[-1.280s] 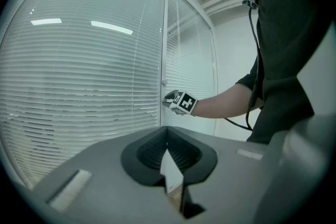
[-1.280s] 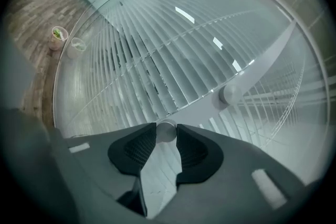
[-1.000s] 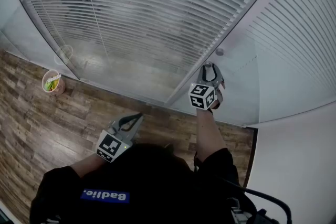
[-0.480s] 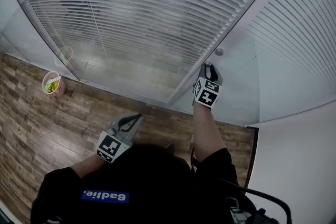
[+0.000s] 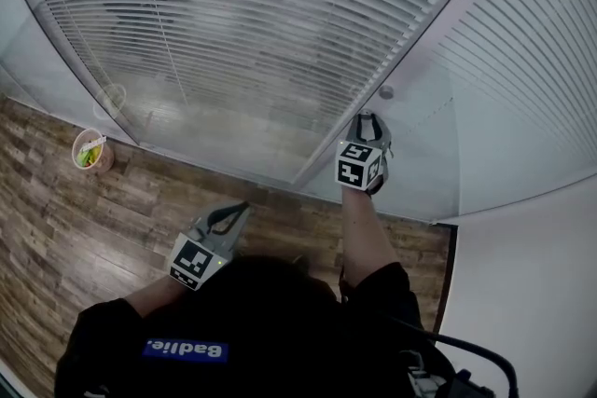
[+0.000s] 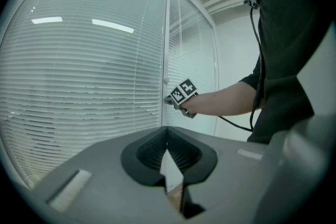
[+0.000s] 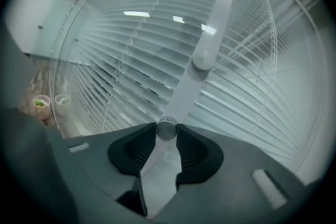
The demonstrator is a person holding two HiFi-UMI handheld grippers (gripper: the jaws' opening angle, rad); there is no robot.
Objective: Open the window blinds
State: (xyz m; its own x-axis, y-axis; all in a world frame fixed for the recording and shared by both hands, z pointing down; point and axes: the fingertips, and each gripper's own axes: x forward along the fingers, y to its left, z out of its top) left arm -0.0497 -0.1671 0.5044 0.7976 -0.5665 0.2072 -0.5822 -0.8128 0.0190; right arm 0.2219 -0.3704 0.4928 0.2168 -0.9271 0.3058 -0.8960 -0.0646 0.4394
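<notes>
White slatted blinds [image 5: 261,5] hang behind glass, split by a pale frame post [image 5: 415,61] that carries two round metal knobs. The upper knob [image 5: 386,92] is free. My right gripper [image 5: 370,118] is at the post; in the right gripper view the lower knob [image 7: 166,129] sits between its fingertips, whose pads press on it after the jaws have just been closing. My left gripper [image 5: 244,208] hangs lower left over the floor, shut and empty, pointing at the glass. The left gripper view shows the right gripper [image 6: 169,100] at the post.
A second panel of blinds [image 5: 522,61] lies right of the post. A small cup [image 5: 89,151] with green contents stands on the wood floor [image 5: 75,238] by the glass at left. A white wall [image 5: 522,294] closes the right side.
The right gripper has rolled about its own axis, its marker cube showing another face, and its jaws have narrowed onto the lower knob. The left gripper has stayed put.
</notes>
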